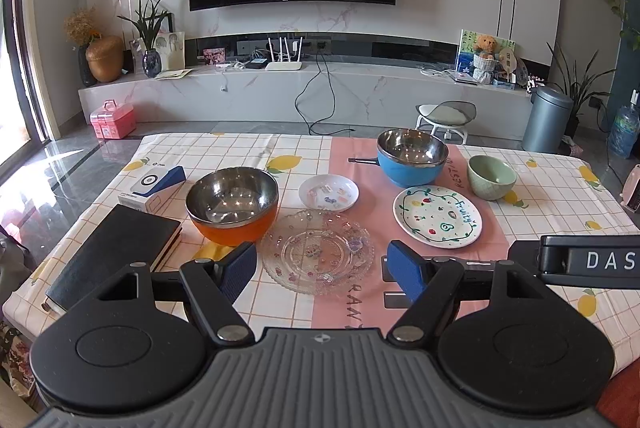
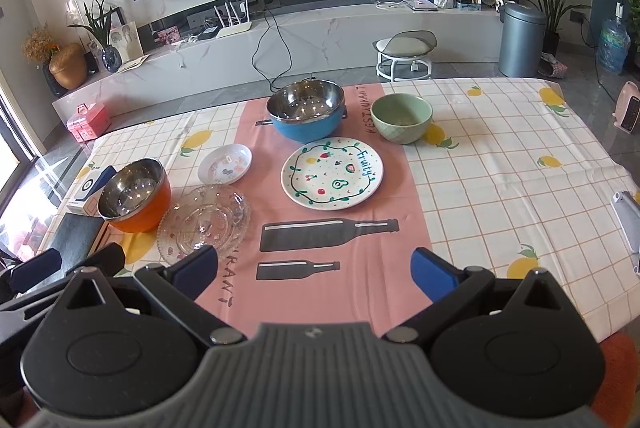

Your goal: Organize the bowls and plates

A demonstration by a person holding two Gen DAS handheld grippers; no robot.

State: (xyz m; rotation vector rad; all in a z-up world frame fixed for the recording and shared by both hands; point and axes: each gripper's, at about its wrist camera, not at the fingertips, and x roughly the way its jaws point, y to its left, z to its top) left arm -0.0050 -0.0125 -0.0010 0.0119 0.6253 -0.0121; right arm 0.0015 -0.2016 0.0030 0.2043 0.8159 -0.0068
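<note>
On the table stand an orange steel-lined bowl (image 1: pixel 232 206) (image 2: pixel 134 194), a blue steel-lined bowl (image 1: pixel 412 156) (image 2: pixel 306 114) and a green bowl (image 1: pixel 491 176) (image 2: pixel 401 116). A clear glass plate (image 1: pixel 318 252) (image 2: pixel 204 220), a small white plate (image 1: pixel 329 193) (image 2: pixel 225 163) and a fruit-painted "Fruity" plate (image 1: pixel 438 216) (image 2: pixel 332 172) lie between them. My left gripper (image 1: pixel 322 268) is open and empty, its fingers either side of the glass plate's near edge. My right gripper (image 2: pixel 314 274) is open and empty above the pink cloth strip.
A black notebook (image 1: pixel 116 248) and a white-blue box (image 1: pixel 154 188) lie at the table's left. The right gripper's body (image 1: pixel 580 260) shows at the right of the left wrist view. A pink heater (image 2: pixel 628 108) stands beyond the right edge. A checked lemon tablecloth (image 2: pixel 520 168) covers the table.
</note>
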